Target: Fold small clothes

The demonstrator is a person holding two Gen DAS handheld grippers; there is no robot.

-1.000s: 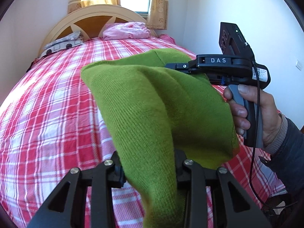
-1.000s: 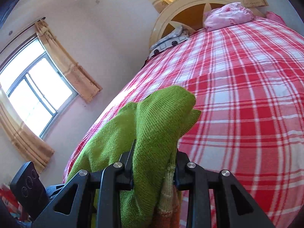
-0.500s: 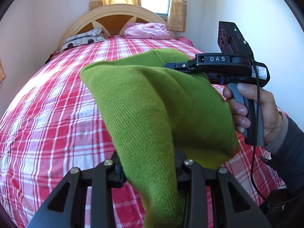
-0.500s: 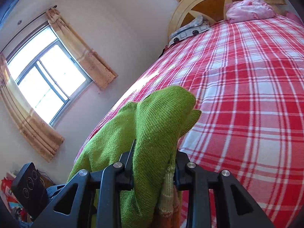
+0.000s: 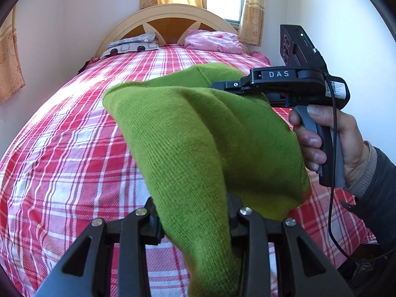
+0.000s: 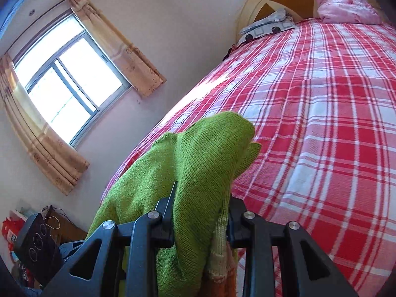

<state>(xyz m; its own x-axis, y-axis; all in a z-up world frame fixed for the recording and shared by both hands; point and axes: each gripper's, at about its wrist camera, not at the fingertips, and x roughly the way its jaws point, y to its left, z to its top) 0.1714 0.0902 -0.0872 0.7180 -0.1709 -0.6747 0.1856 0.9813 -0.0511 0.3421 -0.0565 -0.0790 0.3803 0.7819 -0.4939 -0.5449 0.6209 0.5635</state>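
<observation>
The left gripper [image 5: 195, 225] is clamped on a green knitted garment [image 5: 198, 136]; the fabric is bunched between its two fingers and fills the gap completely. From this grip the garment rises forward and to the right, spreading into a broad draped sheet suspended above the bed [image 5: 61, 148], which carries a red-and-white checked cover. The far upper edge of the garment reaches the right gripper [image 5: 222, 85], whose black body is marked "DAS" and whose finger tips are pinched on the cloth there. A hand [image 5: 329, 141] wraps the grey handle of the right gripper, with a dark sleeve [image 5: 378, 185] behind it. In the right wrist view, the right gripper [image 6: 200, 212] holds a thick fold of the same green garment [image 6: 198, 163] between its fingers; a strip of pale and orange knit [image 6: 220, 259] shows at the lower edge of the fold, next to the right finger. The garment trails down and to the left toward the left gripper's housing [image 6: 37, 245], seen at the lower left corner. The garment is therefore held at two points, one per gripper, and hangs between them clear of the bed surface. At the head of the bed, a pink bundle [image 5: 212, 42] and a grey patterned pillow [image 5: 133, 44] lie against the wooden headboard [image 5: 168, 22].
</observation>
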